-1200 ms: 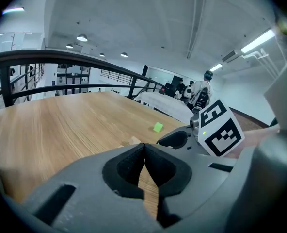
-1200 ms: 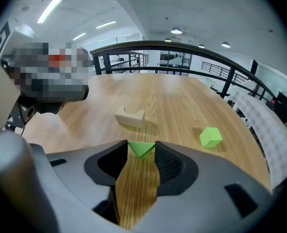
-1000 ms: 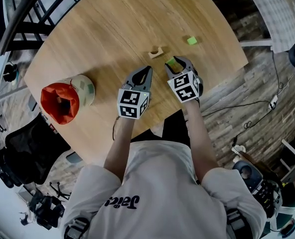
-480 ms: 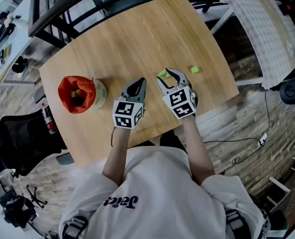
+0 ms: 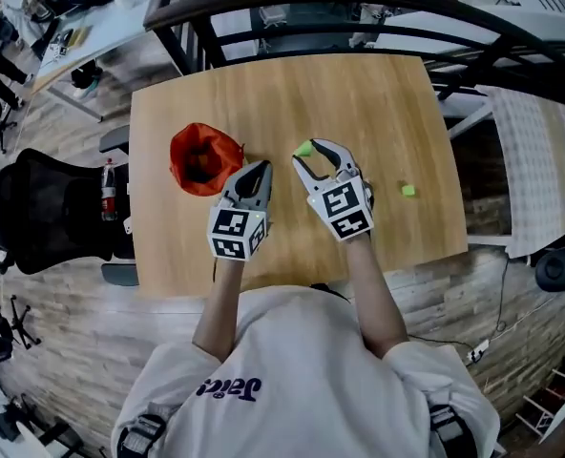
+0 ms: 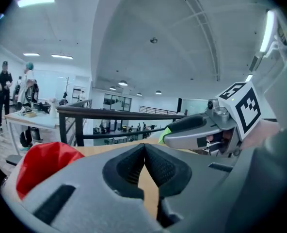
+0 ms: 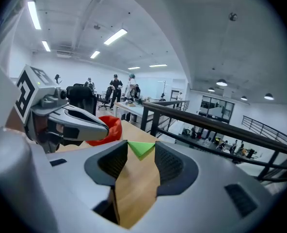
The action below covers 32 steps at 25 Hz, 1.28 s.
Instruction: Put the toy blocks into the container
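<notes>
Right gripper view showed the right gripper (image 7: pixel 136 152) clamped on a green block (image 7: pixel 141 148). The block sat pinched at the very tips of the jaws, one corner pointing down, with the wooden surface (image 7: pixel 134 188) visible through the gap beneath it. Off to the left in that view, the red container (image 7: pixel 113 126) stood on the surface, partly covered by the tip of the left gripper (image 7: pixel 106 126).

Left gripper view showed the left gripper's jaws pressed together with nothing between them. The red container filled the lower left of that view, close by. The right gripper showed at the right with the green block at its tip.

From the head view, both grippers were held side by side above the near half of the surface. The held block was to the right of the container and apart from it, not over its opening. The left gripper's tip was just beside the container's near right edge. The container's soft red rim was open upward; what lay inside could not be made out. A second green block (image 5: pixel 408 190) lay loose on the surface to the right of the right gripper, well apart from the container.
</notes>
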{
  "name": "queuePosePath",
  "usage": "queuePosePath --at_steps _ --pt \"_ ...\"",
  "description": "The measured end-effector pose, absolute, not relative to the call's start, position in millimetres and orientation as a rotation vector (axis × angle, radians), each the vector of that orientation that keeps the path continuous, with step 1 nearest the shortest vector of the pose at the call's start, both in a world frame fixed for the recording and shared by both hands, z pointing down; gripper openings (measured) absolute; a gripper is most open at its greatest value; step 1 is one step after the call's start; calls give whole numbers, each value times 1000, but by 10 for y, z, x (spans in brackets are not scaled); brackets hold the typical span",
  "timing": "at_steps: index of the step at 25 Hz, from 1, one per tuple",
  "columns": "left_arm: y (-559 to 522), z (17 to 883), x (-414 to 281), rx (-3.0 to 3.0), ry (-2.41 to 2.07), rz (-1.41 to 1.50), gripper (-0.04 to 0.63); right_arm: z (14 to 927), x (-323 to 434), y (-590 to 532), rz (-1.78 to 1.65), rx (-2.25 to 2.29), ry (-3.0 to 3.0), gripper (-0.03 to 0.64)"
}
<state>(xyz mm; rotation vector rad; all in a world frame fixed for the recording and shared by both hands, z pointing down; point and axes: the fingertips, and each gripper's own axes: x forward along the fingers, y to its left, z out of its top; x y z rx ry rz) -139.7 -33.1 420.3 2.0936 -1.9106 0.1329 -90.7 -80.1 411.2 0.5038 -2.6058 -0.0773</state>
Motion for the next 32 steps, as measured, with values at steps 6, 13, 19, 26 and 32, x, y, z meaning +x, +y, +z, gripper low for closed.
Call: queuePosePath --at_steps 6,13,19,26,32 --pt "89 4162 -2048 1929 -2085 91 14 4096 -1703 -374 -142 260 -2654 183" --pt "518 4089 -2540 1771 -2221 62 14 4133 -2339 -1 -224 33 -2637 183" --pt "784 4214 -2894 1657 -2291 28 14 4458 -2710 221 -253 -111 -2509 183" --pt "835 4361 -3110 1627 -2276 15 14 4737 -2946 306 -290 -184 -2398 183" --pt "815 4484 -3338 1617 -2261 2 14 4998 -3130 297 -297 -212 -2290 183"
